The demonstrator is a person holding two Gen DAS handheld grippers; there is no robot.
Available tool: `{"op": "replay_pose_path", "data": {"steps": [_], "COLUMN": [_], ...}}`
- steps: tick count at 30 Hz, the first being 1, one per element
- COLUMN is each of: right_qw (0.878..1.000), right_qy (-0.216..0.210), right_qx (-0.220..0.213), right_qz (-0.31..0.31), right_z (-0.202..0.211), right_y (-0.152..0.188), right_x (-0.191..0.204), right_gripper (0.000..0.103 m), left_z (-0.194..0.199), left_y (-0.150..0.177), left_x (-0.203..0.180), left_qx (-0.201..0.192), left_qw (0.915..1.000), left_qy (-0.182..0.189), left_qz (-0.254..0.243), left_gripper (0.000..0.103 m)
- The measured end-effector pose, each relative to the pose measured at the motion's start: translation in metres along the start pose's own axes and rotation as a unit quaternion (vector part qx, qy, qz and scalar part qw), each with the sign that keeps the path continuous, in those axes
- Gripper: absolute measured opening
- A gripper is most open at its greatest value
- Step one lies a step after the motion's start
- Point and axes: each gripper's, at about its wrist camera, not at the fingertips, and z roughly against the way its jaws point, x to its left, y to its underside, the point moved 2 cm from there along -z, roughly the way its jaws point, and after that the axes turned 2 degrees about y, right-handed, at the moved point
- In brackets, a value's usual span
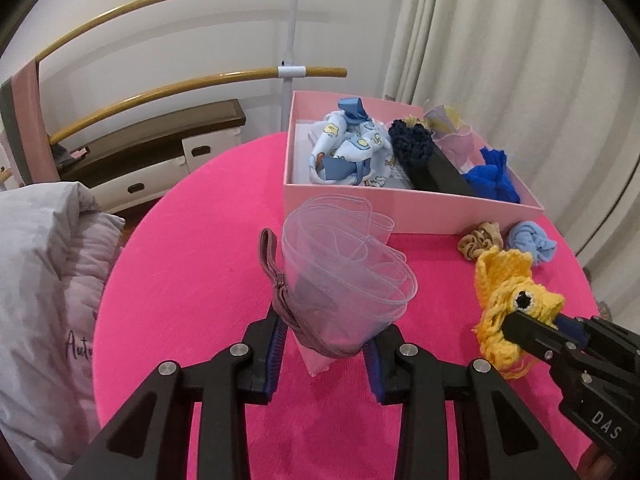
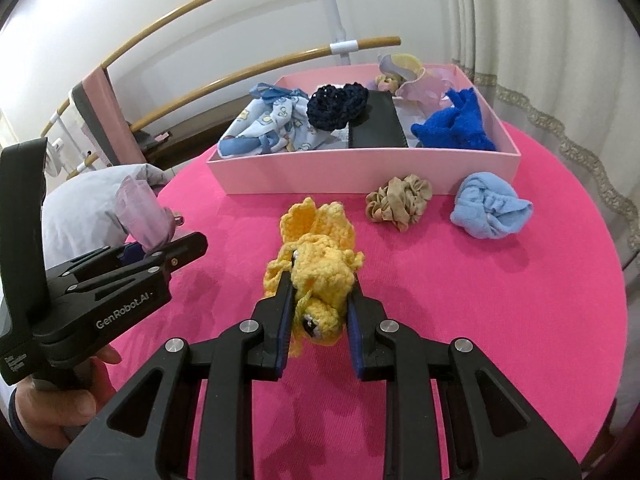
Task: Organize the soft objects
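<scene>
My left gripper [image 1: 326, 338] is shut on a sheer pink organza scrunchie [image 1: 344, 268] and holds it above the pink table; it also shows in the right wrist view [image 2: 142, 216]. My right gripper [image 2: 320, 304] is shut on a yellow crochet toy [image 2: 316, 256], which shows in the left wrist view [image 1: 508, 300] at the right. A pink box [image 2: 360, 176] at the back holds a patterned baby cloth [image 2: 272, 128], a navy crochet piece [image 2: 336, 106], a black pouch [image 2: 376, 128], a royal blue cloth [image 2: 456, 124] and a pastel scrunchie [image 2: 408, 76].
A beige scrunchie [image 2: 400, 200] and a light blue cloth ball [image 2: 488, 208] lie on the round pink table [image 2: 520, 320] in front of the box. Grey bedding [image 1: 44, 264] lies left. Wooden rails [image 1: 180, 0] and curtains [image 1: 520, 40] stand behind.
</scene>
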Motion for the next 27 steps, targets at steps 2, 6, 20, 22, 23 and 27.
{"op": "replay_pose_path", "data": {"steps": [2, 6, 20, 22, 23, 27], "right_qw": [1.0, 1.0, 0.999, 0.999, 0.999, 0.998], "right_qy": [0.003, 0.006, 0.004, 0.001, -0.001, -0.01], "right_qx": [-0.005, -0.015, -0.041, -0.045, -0.046, -0.055], "right_qz": [0.001, 0.004, 0.012, 0.012, 0.011, 0.009], "right_z": [0.006, 0.017, 0.046, 0.049, 0.05, 0.056], "right_y": [0.001, 0.0, -0.002, -0.003, -0.003, -0.009], "right_x": [0.001, 0.004, 0.011, 0.01, 0.011, 0.009], "right_gripper": [0.022, 0.022, 0.022, 0.022, 0.022, 0.022], "left_z": [0.014, 0.035, 0.084, 0.088, 0.089, 0.095], "left_y": [0.005, 0.011, 0.021, 0.022, 0.021, 0.015], "left_x": [0.001, 0.005, 0.003, 0.002, 0.002, 0.002], "left_qx": [-0.004, -0.012, -0.033, -0.035, -0.035, -0.04], "left_qw": [1.0, 0.9999, 0.9994, 0.9993, 0.9993, 0.9991], "left_qy": [0.0, 0.001, 0.004, 0.004, 0.004, 0.007], "left_qz": [-0.002, -0.003, -0.009, -0.01, -0.01, -0.01], "left_gripper": [0.031, 0.031, 0.031, 0.031, 0.031, 0.031]}}
